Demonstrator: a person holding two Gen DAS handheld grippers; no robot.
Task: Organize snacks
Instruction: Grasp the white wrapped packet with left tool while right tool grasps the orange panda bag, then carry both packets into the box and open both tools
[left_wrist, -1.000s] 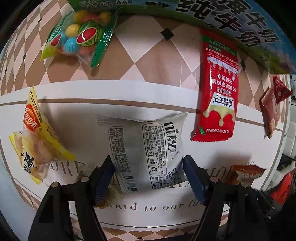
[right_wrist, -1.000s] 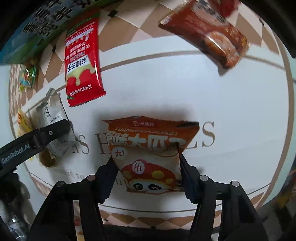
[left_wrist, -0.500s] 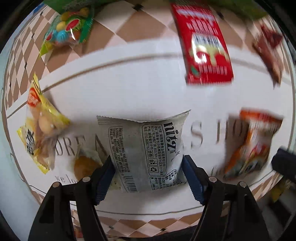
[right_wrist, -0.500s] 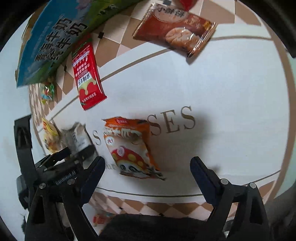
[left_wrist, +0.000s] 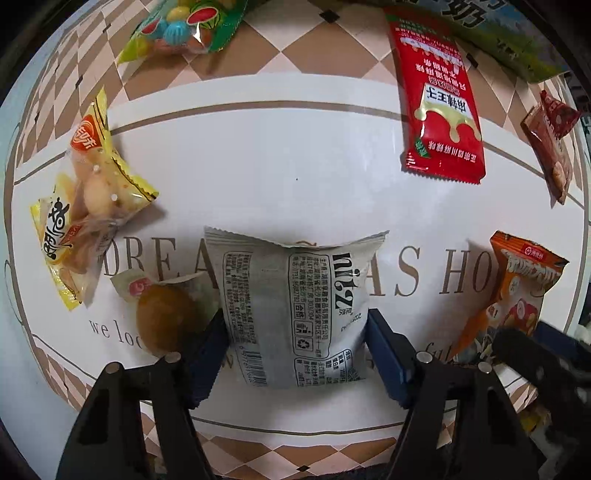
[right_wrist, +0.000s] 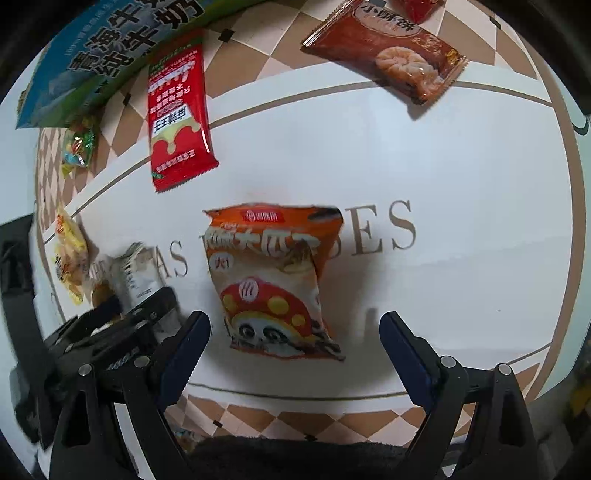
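**Left gripper clamping grey packet; right gripper released**

We are gripping the grey snack packet (left_wrist: 295, 317) at lower centre of the left wrist view, with the left gripper (left_wrist: 295, 350) clenched against both its sides. We are holding the right gripper (right_wrist: 293, 354) spread wide, its fingers clear of the orange snack bag (right_wrist: 273, 280) lying on the tablecloth (right_wrist: 461, 192) at frame centre.

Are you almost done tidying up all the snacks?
Not nearly. Done: nothing looks sorted. In hand: the left gripper is shut on the grey packet; the right gripper is open around the orange packet, which lies on the table. Left: the red packet, yellow bag and candy bag lie scattered.
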